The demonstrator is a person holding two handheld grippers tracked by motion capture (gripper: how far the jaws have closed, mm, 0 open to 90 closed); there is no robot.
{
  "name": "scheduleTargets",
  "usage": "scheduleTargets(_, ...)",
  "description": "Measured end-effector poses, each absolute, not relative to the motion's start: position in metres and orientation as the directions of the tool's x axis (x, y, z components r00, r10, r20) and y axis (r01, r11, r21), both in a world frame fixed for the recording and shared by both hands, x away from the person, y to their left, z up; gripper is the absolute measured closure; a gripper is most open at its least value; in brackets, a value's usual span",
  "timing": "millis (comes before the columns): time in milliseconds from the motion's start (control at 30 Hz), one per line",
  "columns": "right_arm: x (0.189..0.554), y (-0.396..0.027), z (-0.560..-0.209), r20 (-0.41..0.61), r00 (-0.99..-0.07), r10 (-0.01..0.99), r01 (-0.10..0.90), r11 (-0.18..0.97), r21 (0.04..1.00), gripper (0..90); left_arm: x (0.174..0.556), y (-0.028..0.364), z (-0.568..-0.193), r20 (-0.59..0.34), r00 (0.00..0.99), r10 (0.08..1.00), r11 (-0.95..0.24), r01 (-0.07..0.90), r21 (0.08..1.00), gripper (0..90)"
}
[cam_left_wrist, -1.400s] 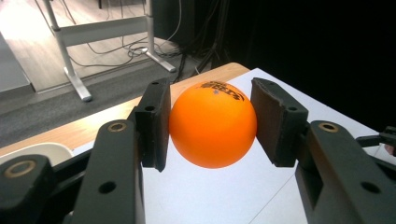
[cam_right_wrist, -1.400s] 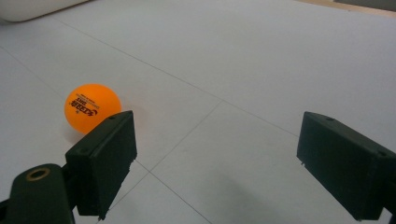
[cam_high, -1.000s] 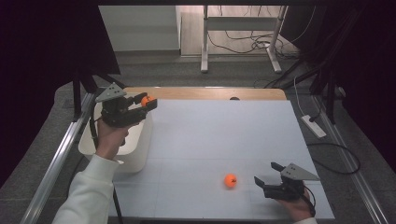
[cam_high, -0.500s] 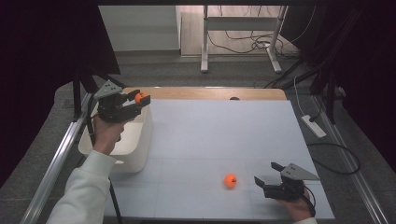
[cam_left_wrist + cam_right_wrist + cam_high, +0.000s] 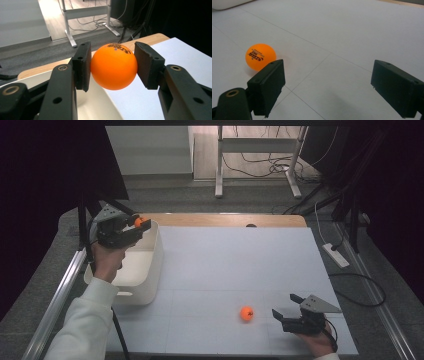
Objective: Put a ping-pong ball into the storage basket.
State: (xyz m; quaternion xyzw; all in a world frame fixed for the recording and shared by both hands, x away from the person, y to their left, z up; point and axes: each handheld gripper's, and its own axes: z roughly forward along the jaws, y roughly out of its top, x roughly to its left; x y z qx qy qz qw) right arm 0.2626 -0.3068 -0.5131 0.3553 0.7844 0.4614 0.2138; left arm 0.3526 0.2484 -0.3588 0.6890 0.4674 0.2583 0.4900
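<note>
White matte sheet with thin seams covers the wood-edged surface [image 5: 225, 265]. Left claw [image 5: 112, 66] clamps a glossy orange ball [image 5: 114, 66] over the tub [image 5: 150, 270]; right claw [image 5: 327, 87] gapes beside another ball [image 5: 260, 56].

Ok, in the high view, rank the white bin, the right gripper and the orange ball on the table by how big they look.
1. White bin, clearly the largest.
2. Right gripper, much smaller than the bin.
3. Orange ball on the table, the smallest.
The gripper and ball lie about equally near the camera, so that ranking looks safe.
</note>
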Motion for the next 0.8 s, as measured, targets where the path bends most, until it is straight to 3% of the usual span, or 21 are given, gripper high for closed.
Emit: scheduleTargets(800, 0.262, -0.307, -0.513, -0.008, -0.658, 0.753, 0.356, 0.320, 0.878, 11.9, 0.368, 0.269, -0.369, -0.108, 0.361, 0.926, -0.079, 0.466, 0.881, 50.4)
